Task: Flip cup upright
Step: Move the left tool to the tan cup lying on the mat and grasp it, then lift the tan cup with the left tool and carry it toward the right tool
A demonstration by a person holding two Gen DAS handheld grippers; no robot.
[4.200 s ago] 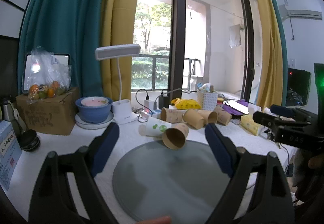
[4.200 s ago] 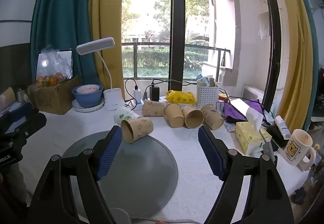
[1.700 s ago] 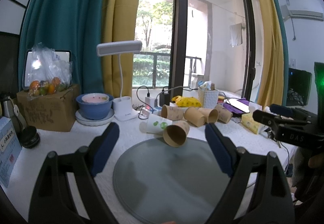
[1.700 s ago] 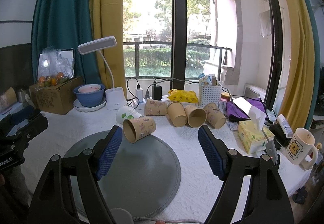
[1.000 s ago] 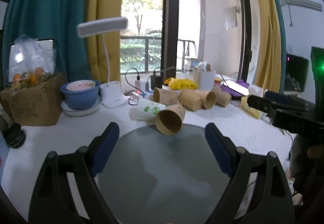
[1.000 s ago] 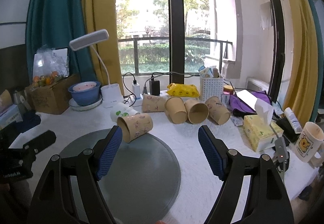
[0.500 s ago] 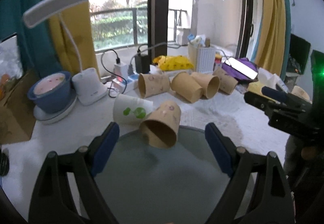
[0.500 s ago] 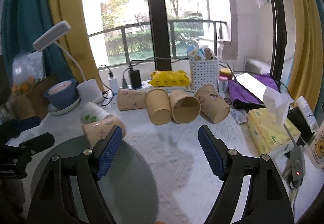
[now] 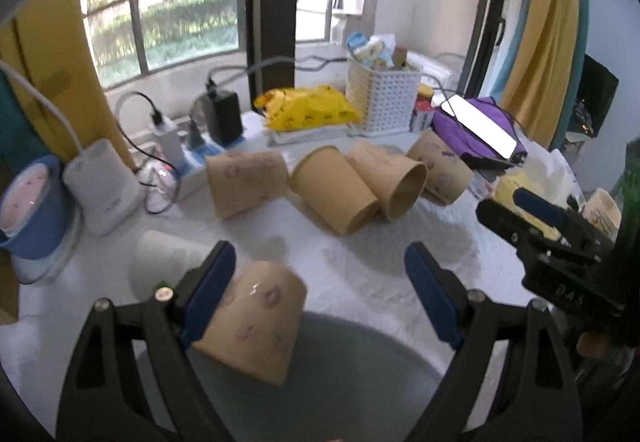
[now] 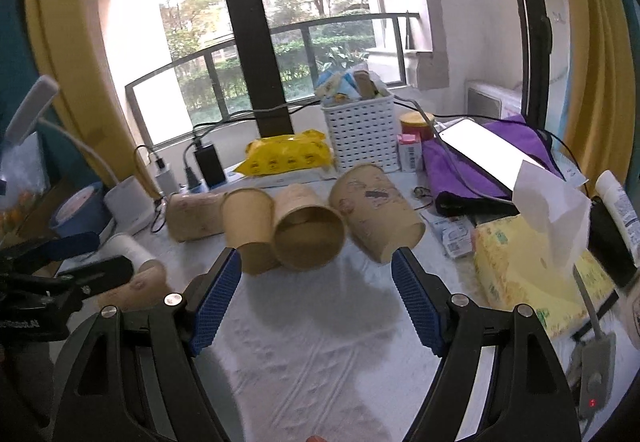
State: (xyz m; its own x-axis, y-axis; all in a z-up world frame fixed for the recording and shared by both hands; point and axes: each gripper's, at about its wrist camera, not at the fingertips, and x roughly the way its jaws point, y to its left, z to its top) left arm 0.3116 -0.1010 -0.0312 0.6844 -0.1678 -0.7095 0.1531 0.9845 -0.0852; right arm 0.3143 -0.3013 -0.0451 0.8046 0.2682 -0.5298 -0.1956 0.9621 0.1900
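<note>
A brown paper cup [image 9: 256, 326] lies on its side at the far edge of the round grey mat [image 9: 352, 374], just inside the left finger of my open left gripper [image 9: 320, 294]. The same cup [image 10: 136, 288] shows partly behind the left gripper in the right wrist view. Several more brown cups [image 9: 336, 194] lie on their sides in a row further back. My right gripper [image 10: 316, 296] is open and empty, close in front of that row [image 10: 308, 230], facing an open-mouthed cup.
A white cup [image 9: 168, 266] lies on its side left of the mat. A white lamp base [image 9: 100, 194], blue bowl [image 9: 28, 218], power strip, yellow packet [image 10: 288, 154], white basket [image 10: 362, 130], purple cloth with phone [image 10: 492, 150] and tissue box [image 10: 536, 266] crowd the table's back and right.
Both grippers have moved forward and lower over the table. The near cup now sits by my left finger, and the row of cups is much closer to my right gripper.
</note>
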